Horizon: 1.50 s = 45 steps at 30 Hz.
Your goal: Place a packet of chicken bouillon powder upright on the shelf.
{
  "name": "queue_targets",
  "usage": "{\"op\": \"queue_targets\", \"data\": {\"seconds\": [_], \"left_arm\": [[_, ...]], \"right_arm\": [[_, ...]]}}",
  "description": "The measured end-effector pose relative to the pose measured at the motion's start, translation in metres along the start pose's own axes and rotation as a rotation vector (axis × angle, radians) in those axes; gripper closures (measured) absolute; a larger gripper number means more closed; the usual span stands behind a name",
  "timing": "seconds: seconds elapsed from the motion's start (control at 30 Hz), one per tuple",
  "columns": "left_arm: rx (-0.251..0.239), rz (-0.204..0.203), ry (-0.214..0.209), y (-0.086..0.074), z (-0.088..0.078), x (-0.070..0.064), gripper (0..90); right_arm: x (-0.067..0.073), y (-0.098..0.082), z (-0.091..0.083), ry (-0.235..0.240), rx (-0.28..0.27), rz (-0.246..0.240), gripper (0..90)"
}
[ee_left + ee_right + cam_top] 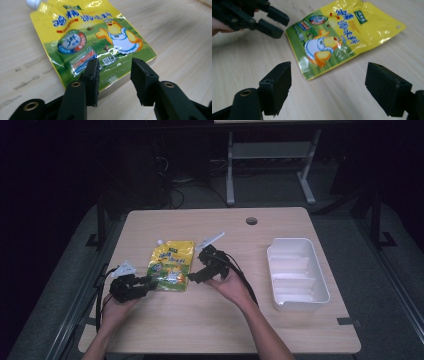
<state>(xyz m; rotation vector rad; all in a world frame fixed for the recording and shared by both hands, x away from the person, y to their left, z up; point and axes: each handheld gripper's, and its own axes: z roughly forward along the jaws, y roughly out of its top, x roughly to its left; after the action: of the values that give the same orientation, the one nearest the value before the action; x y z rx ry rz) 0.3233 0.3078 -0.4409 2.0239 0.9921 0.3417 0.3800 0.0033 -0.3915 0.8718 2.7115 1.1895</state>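
A yellow-and-green spouted pouch (171, 265) lies flat on the wooden counter (220, 320), its white cap pointing away from me and its bottom edge nearest me. A cartoon chicken in a white apron is printed on its face.

My left tongs (150, 281) sit low at the pouch's near left corner. In the left gripper view the left tongs (113, 75) are parted a moderate way, holding nothing, and the pouch's bottom edge (100, 50) lies just past the tips, the left jaw overlapping it in that view; I cannot tell whether it touches.

My right tongs (194, 276) are just beside the pouch's near right corner. In the right gripper view the right tongs (328, 82) are spread wide and empty, with the pouch (342, 32) lying beyond them and my left tongs (274, 22) at its far corner.

A white plastic bin (297, 275) stands well apart on the right side of the counter.
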Motion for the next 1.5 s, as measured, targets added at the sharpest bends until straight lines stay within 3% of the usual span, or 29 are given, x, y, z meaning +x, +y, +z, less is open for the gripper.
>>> {"op": "queue_targets", "data": {"seconds": [0.23, 0.37, 0.53, 0.57, 0.83, 1.0, 1.2, 1.33, 1.5], "left_arm": [[-0.009, -0.046, -0.004, -0.002, 0.002, 0.01, 65.6], [0.006, -0.045, 0.005, -0.002, 0.008, 0.012, 70.0], [0.024, -0.03, 0.008, -0.002, 0.011, 0.013, 82.2], [0.032, -0.034, 0.013, -0.003, 0.013, 0.014, 83.1], [0.06, -0.036, 0.022, -0.003, 0.019, 0.015, 84.3], [0.063, -0.032, 0.03, -0.004, 0.02, 0.014, 84.3], [0.07, -0.023, 0.04, -0.004, 0.021, 0.013, 84.3], [0.071, -0.023, 0.045, -0.003, 0.021, 0.012, 84.3], [0.074, -0.021, 0.043, -0.004, 0.022, 0.013, 84.3]], "right_arm": [[-0.017, 0.028, 0.016, -0.001, 0.025, 0.013, 19.8], [-0.028, 0.042, 0.024, -0.01, 0.035, 0.019, 20.3], [-0.041, 0.053, 0.034, -0.026, 0.062, 0.039, 20.4], [-0.048, 0.057, 0.04, -0.031, 0.069, 0.062, 21.0], [-0.077, 0.058, 0.069, -0.076, 0.131, 0.147, 22.1], [-0.083, 0.053, 0.081, -0.075, 0.129, 0.207, 23.9], [-0.092, 0.048, 0.097, -0.121, 0.136, 0.265, 28.6], [-0.094, 0.047, 0.104, -0.1, 0.138, 0.283, 26.7], [-0.094, 0.047, 0.109, -0.053, 0.131, 0.305, 35.7]]}}
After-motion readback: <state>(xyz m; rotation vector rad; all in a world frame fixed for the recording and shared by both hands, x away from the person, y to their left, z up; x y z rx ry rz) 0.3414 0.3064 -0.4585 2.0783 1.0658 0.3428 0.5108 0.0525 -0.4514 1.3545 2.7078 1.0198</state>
